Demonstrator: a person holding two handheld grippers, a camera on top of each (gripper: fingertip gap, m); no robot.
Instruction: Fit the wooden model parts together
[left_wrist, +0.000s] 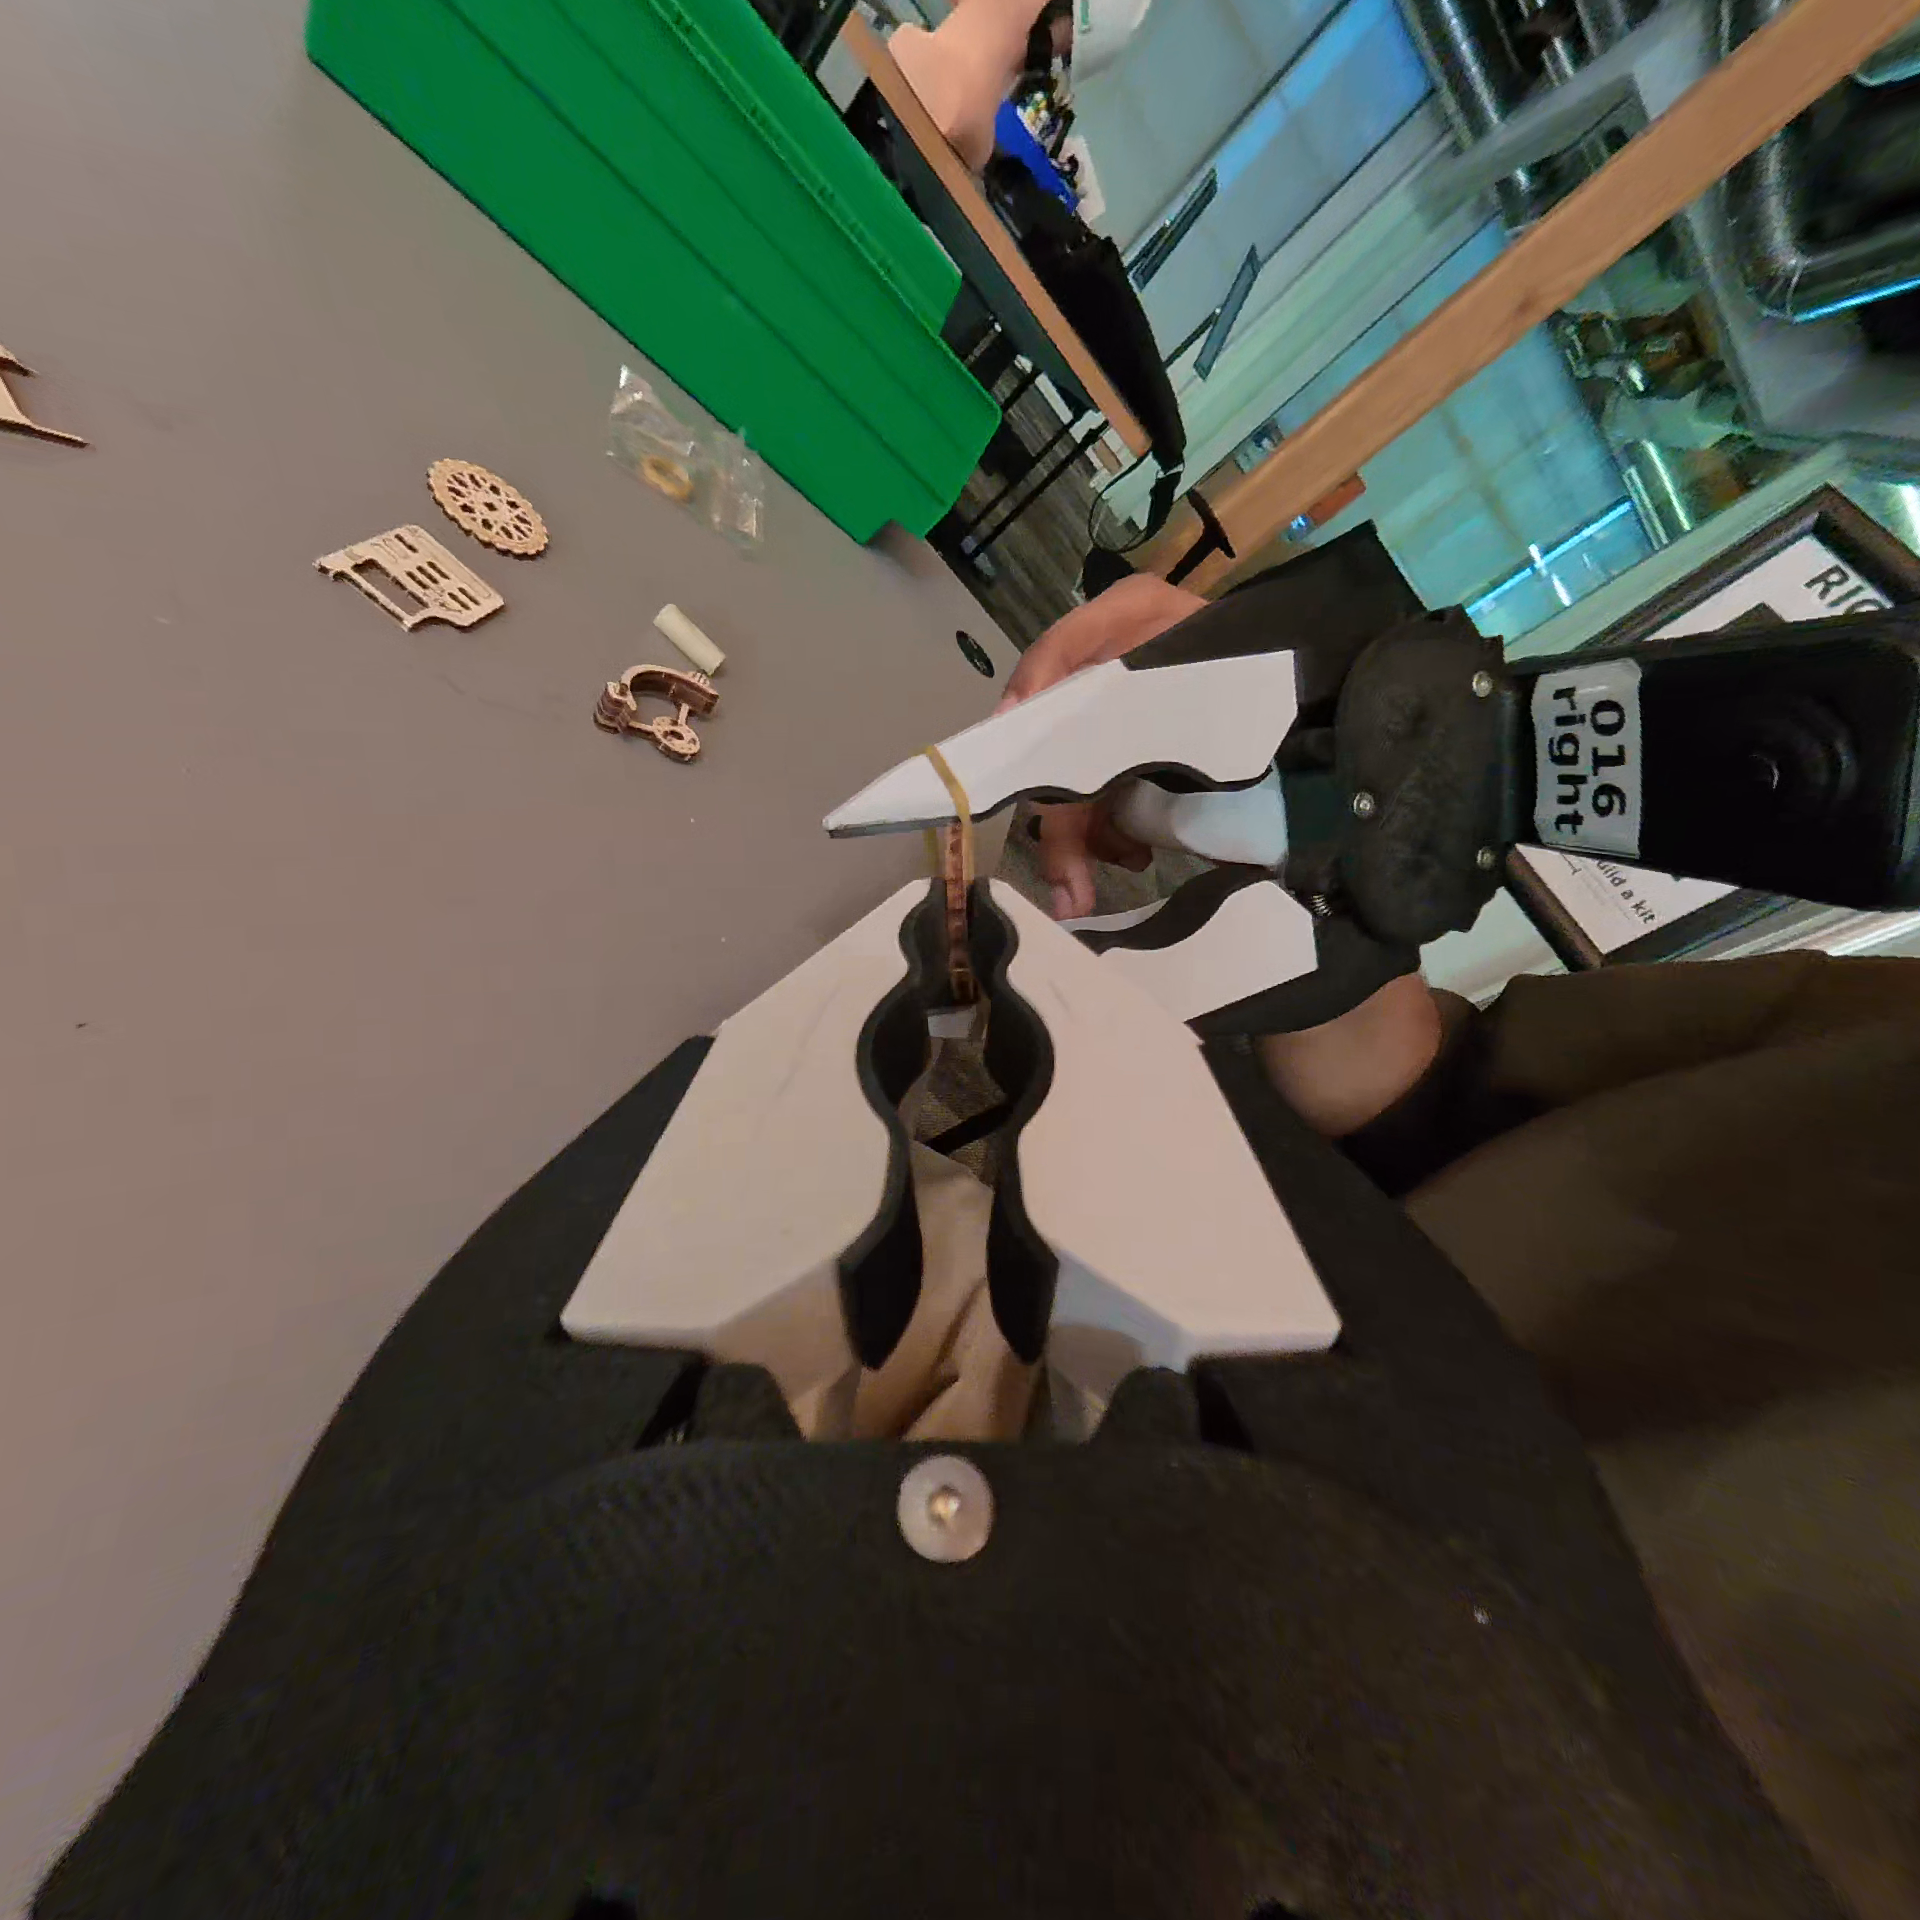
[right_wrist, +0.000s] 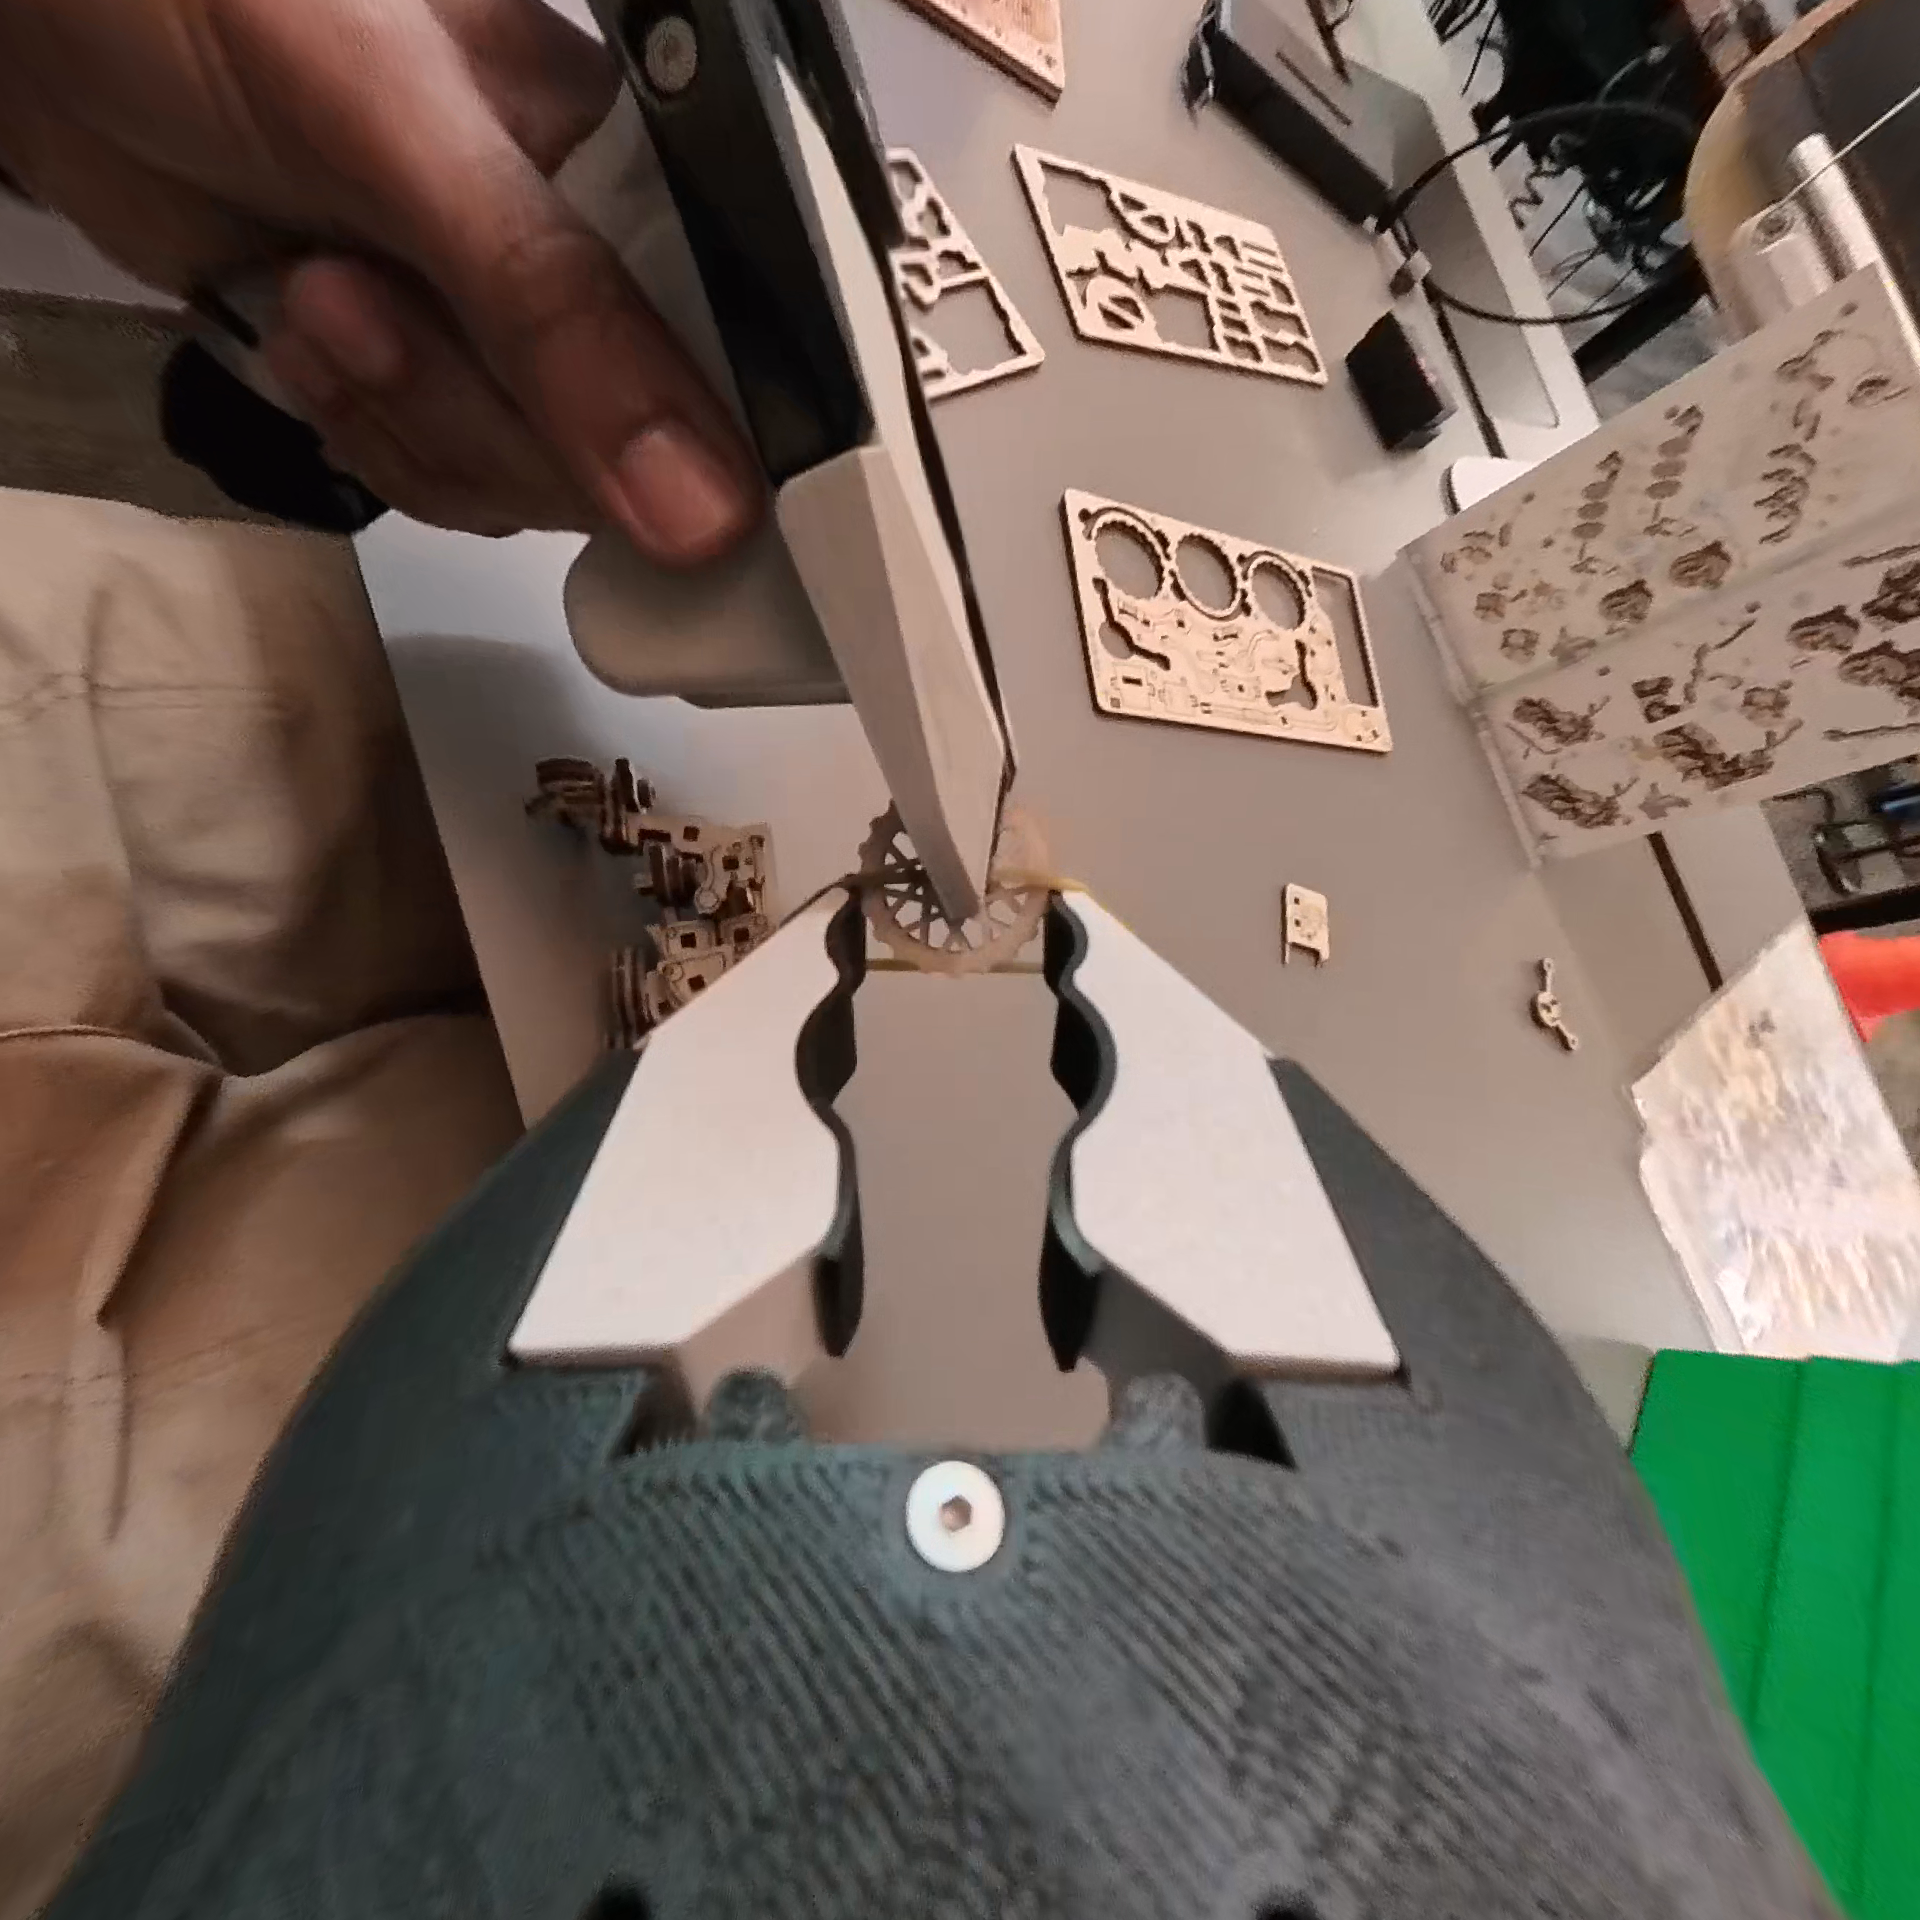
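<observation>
one green bin (left_wrist: 665, 218) beside left claw (left_wrist: 956, 894) pinching wooden gear (right_wrist: 940, 914).

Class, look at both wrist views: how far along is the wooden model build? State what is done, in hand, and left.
Done: a part-built assembly stands on the table, and the sheets have empty cut-outs. In hand: the left gripper is shut on a gear wheel, while a rubber band is stretched over the open jaws of the right gripper. Left: loose pieces, such as another gear, lie unfitted.
</observation>
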